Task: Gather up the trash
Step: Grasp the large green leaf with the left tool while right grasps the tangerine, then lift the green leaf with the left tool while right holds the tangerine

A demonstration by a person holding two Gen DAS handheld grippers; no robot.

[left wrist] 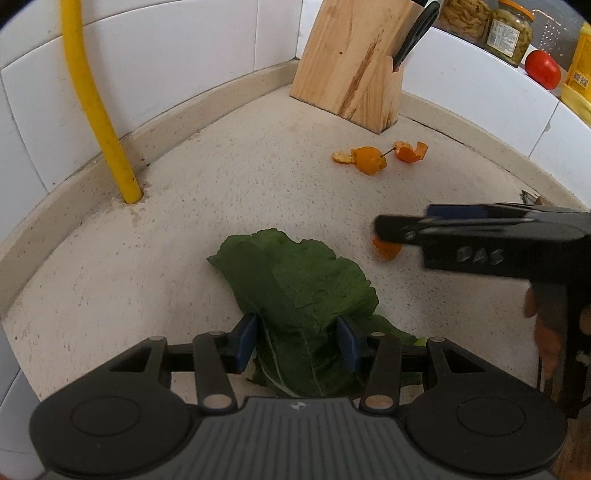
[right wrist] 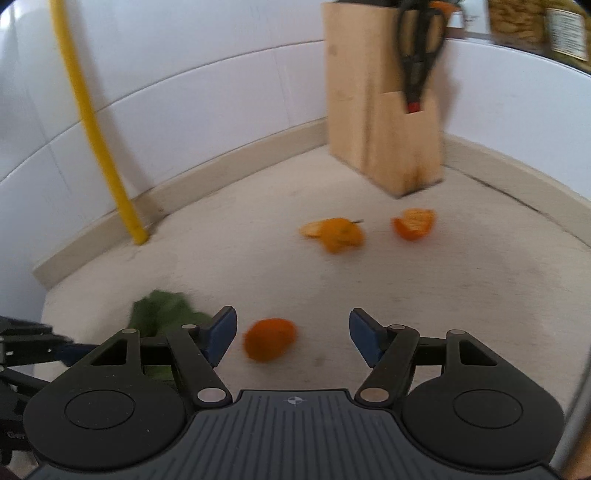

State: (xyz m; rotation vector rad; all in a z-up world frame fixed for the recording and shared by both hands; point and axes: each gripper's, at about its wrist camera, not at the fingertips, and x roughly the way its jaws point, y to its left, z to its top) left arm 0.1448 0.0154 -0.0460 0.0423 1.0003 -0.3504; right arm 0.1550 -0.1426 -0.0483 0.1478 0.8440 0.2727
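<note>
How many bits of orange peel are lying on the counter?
3. One small curled orange peel lies between the right tongs. Two more lie near the tall wooden knife block: a flat orange peel with a stem and a cupped orange peel beside it. More may be hidden.

No text I can read: jar label (left wrist: 501, 35) too small, yellow package (left wrist: 580, 70) print blurred, embossed marks on my right gripper (left wrist: 391, 230) illegible.

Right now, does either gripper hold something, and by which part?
The left gripper holds the green leaf near its stem end. The right gripper holds nothing; an orange peel lies between its open jaws.
</note>
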